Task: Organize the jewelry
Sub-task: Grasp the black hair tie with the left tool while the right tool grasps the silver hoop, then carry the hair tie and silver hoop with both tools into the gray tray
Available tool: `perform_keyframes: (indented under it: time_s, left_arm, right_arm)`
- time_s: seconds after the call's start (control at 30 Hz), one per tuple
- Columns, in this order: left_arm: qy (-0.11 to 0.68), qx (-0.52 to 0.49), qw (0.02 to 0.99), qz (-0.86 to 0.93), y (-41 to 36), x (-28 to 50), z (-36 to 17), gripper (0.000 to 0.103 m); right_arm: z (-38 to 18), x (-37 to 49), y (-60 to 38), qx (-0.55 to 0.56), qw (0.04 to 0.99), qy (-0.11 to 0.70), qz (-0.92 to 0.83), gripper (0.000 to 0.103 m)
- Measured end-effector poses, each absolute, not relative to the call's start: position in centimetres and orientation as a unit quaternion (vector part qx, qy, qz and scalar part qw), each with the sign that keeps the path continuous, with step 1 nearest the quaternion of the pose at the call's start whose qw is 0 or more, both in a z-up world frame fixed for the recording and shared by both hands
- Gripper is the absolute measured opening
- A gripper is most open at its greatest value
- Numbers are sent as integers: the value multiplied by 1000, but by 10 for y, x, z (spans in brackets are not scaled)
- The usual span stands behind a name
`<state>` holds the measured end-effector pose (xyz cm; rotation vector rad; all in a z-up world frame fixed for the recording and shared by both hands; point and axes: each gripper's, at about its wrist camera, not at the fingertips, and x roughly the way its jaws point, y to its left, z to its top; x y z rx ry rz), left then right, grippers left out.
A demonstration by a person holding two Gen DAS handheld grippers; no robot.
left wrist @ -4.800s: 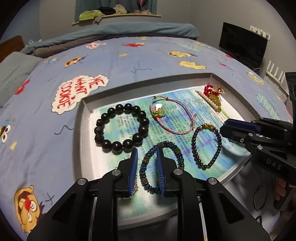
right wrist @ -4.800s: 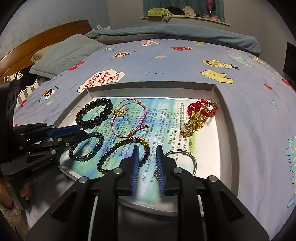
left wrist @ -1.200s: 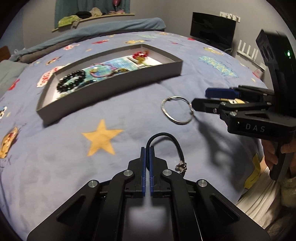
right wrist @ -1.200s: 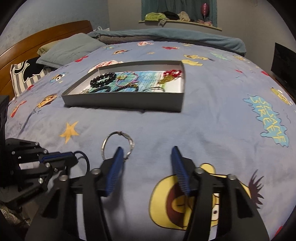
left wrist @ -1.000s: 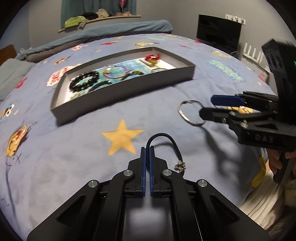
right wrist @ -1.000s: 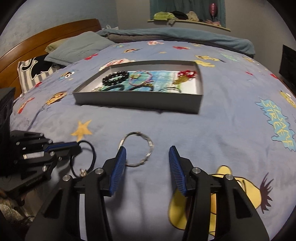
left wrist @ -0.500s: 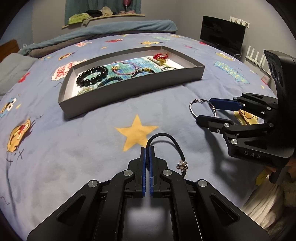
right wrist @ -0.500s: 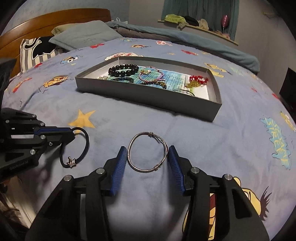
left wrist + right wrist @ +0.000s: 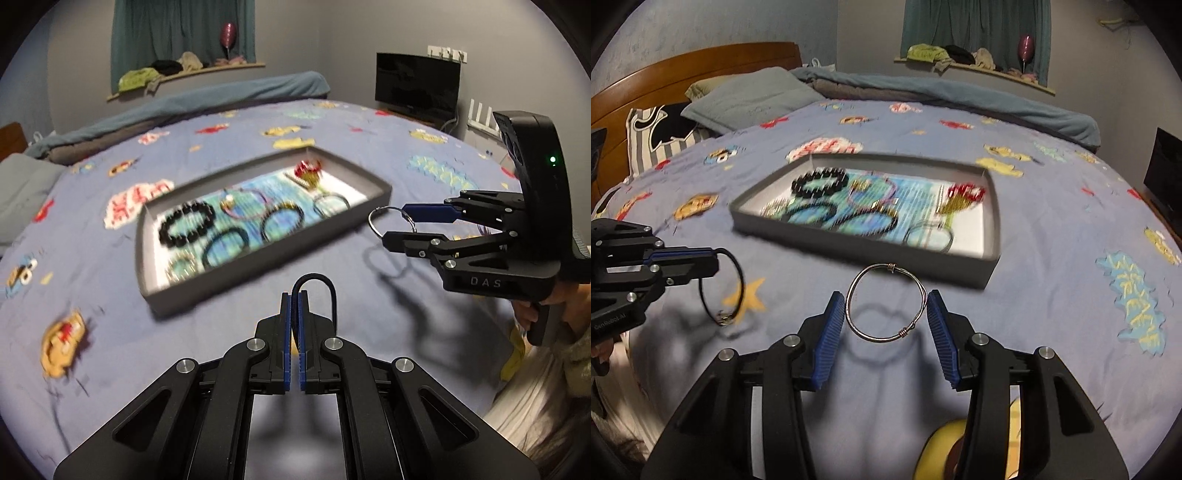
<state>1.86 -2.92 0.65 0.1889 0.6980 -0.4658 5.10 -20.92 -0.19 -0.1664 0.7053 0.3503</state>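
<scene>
My left gripper (image 9: pixel 294 295) is shut on a black cord bracelet (image 9: pixel 325 282) and holds it in the air; from the right wrist view the gripper (image 9: pixel 713 260) shows the cord (image 9: pixel 733 291) hanging with a small clasp. My right gripper (image 9: pixel 886 301) is shut on a silver wire bangle (image 9: pixel 885 302), clamped across its width and lifted off the blanket; it also shows in the left wrist view (image 9: pixel 391 223). A grey tray (image 9: pixel 258 264) on the bed holds several bracelets, among them a black bead one (image 9: pixel 186 225).
The blue cartoon-print bedspread (image 9: pixel 1052 229) stretches all around the tray (image 9: pixel 871 245). Pillows (image 9: pixel 750 98) and a wooden headboard lie at the far left. A dark screen (image 9: pixel 417 86) stands beyond the bed's right edge.
Both grippers have risen and moved toward the tray. The bangle has come off the blanket in my right gripper. The left gripper still grips the black cord.
</scene>
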Motion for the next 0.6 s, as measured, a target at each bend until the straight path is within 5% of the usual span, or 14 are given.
perform_keyframes:
  time_s: [0.6]
  left_arm:
    - [370, 40, 902, -218, -15, 160, 20, 4]
  right_arm:
    - [7, 191, -183, -86, 912, 374, 147, 46]
